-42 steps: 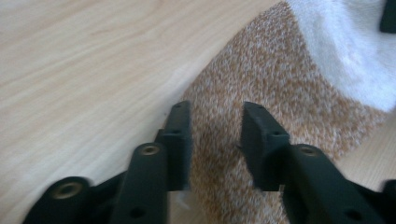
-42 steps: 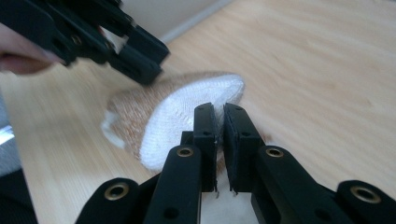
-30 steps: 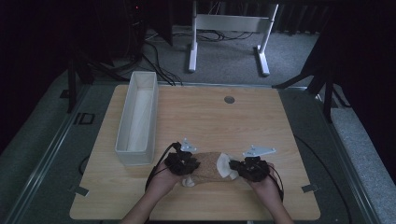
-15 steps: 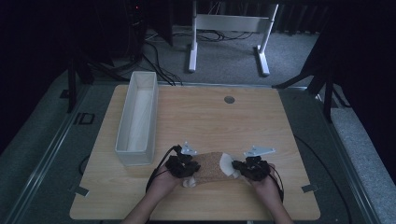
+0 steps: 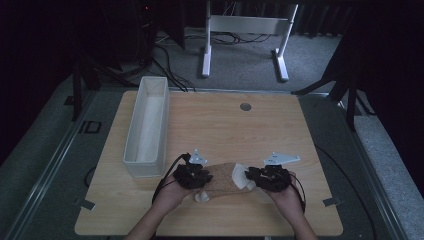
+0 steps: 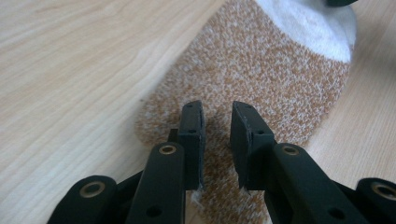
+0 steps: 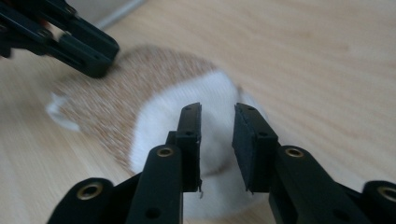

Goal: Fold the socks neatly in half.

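Lying flat near the front edge of the wooden table (image 5: 280, 125), the sock (image 5: 222, 179) stretches between the two grippers, brown speckled in the middle and white at both ends.

From the high view, the left gripper (image 5: 196, 176) sits on the sock's left part and the right gripper (image 5: 256, 176) at its right white end, each held by one hand. This view does not let me judge the jaws.

The left gripper view is clearer: its two black jaws stand over the speckled knit with a narrow gap between them, and they have just been opening a little; no fabric is pinched between the pads. The white end of the sock (image 6: 317, 28) appears far at the top.

The right gripper view shows its jaws also narrowly apart, just opening, above the white end (image 7: 187, 102), with no cloth squeezed between them. Beyond it the left gripper (image 7: 84, 46) rests over the speckled part.

Farther back on the left stands a long white bin (image 5: 148, 125), well apart from the sock.
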The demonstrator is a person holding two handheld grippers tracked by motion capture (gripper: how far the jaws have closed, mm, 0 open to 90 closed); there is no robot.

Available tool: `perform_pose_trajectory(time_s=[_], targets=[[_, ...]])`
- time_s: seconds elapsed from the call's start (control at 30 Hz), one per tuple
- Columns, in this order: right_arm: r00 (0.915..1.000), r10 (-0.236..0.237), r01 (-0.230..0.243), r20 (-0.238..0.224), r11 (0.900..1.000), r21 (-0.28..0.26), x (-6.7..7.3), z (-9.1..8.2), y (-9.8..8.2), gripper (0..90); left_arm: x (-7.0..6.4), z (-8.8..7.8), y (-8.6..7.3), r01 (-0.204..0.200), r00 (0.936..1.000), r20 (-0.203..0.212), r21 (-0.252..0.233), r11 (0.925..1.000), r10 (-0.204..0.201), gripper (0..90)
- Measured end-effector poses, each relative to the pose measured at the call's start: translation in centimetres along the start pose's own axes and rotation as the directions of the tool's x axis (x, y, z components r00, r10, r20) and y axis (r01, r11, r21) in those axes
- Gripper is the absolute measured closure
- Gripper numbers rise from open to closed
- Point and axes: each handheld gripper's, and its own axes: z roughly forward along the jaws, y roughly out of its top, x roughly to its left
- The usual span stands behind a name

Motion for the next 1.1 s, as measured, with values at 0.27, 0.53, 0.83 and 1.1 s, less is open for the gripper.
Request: perform_pose_trajectory(time_s=[0.27, 0.53, 0.83, 1.1], targets=[[0.9982, -0.052, 0.051, -0.029, 0.997, -0.054, 2.6, -1.0, 1.7, 89.9, 0.5, -0.4, -0.2, 0.027, 0.9996, 0.005, -0.017, 0.9995, -0.026, 81.5], [0.9981, -0.046, 0.049, -0.04, 0.996, 0.072, 2.9, 2.2, -1.3, 90.0, 0.4, 0.5, -1.1, 0.009, 0.9999, -0.01, 0.011, 0.9999, -0.009, 90.0], [0.999, -0.042, 0.043, -0.018, 0.996, 0.073, 1.9, 3.2, -1.1, 90.0, 0.0, 1.1, -2.1, 0.013, 0.9999, -0.008, 0.014, 0.9998, -0.013, 90.0], [0.9995, -0.027, 0.028, -0.018, 0.997, 0.075, 1.3, 4.1, -0.5, 90.0, -0.6, 1.0, -2.6, 0.003, 1.0, 0.005, 0.024, 0.9997, -0.003, 90.0]])
